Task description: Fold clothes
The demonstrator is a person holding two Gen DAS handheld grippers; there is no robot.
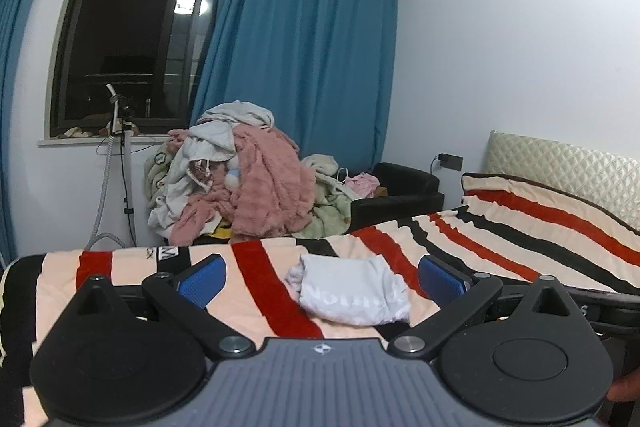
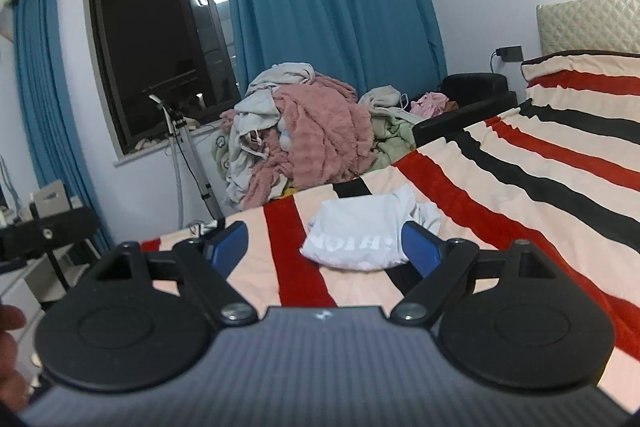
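A folded white garment [image 1: 352, 293] with grey lettering lies on the striped blanket [image 1: 264, 291] of the bed. My left gripper [image 1: 322, 277] is open and empty, held above the bed's near edge with the garment just ahead between its blue pads [image 1: 200, 283]. In the right wrist view the same white garment [image 2: 356, 235] lies ahead. My right gripper [image 2: 324, 247] is open and empty, and its right pad [image 2: 418, 247] overlaps the garment's right edge in the picture.
A big pile of unfolded clothes and a pink blanket [image 1: 248, 179] sits on a black sofa [image 1: 404, 191] beyond the bed. A garment steamer stand [image 1: 124, 167] is by the window. Blue curtains [image 1: 304, 75] hang behind. The padded headboard [image 1: 560, 163] is at right. A desk [image 2: 48, 227] stands at left.
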